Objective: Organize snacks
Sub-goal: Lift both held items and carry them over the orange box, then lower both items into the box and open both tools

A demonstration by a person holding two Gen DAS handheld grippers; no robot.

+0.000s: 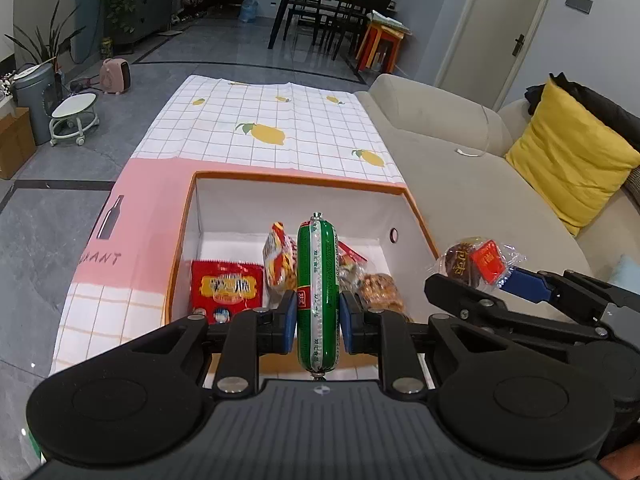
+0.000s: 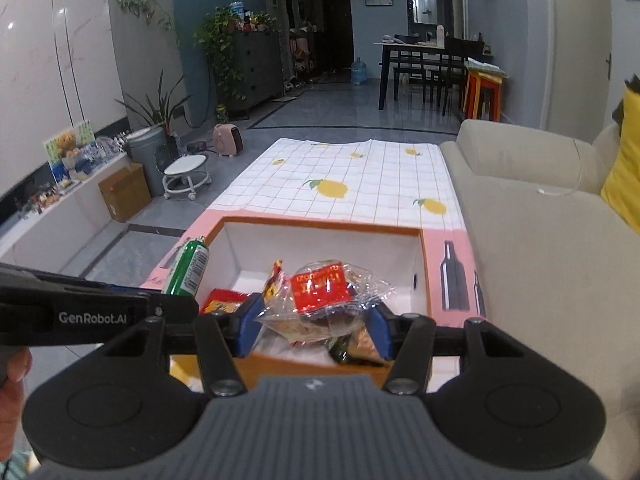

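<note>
Snack box (image 1: 181, 236) beside "GenRobot.AI" left tool (image 2: 96, 316), tablecloth (image 1: 100, 258) lettering "ANT".

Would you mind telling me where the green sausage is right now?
The green sausage is clamped upright in the left gripper, over the near edge of the box.

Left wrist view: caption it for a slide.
Left gripper holds a green sausage above the snack box.
</note>
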